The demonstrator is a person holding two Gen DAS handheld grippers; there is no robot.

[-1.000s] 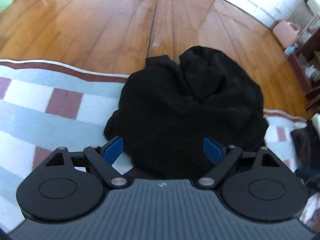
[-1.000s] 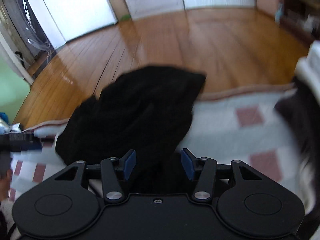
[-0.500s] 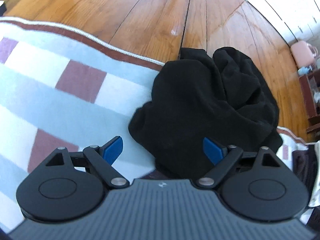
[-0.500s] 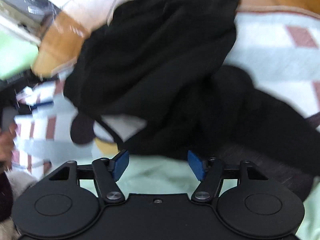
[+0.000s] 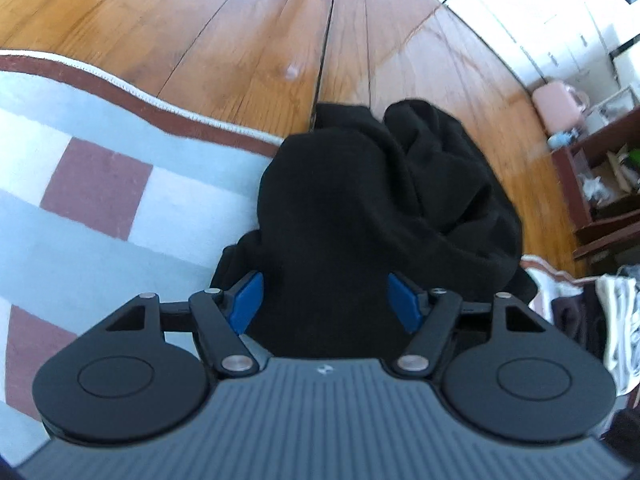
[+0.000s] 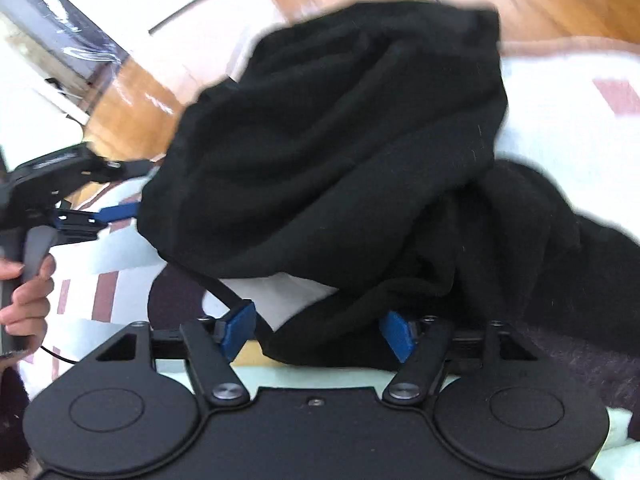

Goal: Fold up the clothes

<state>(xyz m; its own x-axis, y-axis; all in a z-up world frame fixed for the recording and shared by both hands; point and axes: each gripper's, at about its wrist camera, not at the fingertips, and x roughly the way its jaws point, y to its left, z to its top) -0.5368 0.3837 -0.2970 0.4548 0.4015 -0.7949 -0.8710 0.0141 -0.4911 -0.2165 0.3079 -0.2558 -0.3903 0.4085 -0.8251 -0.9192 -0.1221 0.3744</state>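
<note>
Here the black garment (image 5: 384,216) lies in a crumpled heap at the edge of the checked rug (image 5: 92,184), its far side spilling onto the wooden floor (image 5: 248,20). Nothing about it is folded yet; the cloth is bunched and rolled over itself.

A second ago both tools hovered higher, with the heap well ahead of their fingers. Now both have dropped onto it. The left hand-held gripper (image 5: 326,300) has its blue pads on either side of the near bulge of cloth, and its jaws have just been closing around that bulge. I cannot tell whether the pads already press the fabric or only flank it. The right hand-held gripper (image 6: 318,330) has likewise just been closing, with a low fold of the garment and a dark strap-like edge between its fingers; again, contact is unclear. In the right view the left tool, held in a hand (image 6: 24,296), shows at the heap's other side.

Probably this is the first grab: each side takes an edge so the garment can be lifted and spread flat.
</note>
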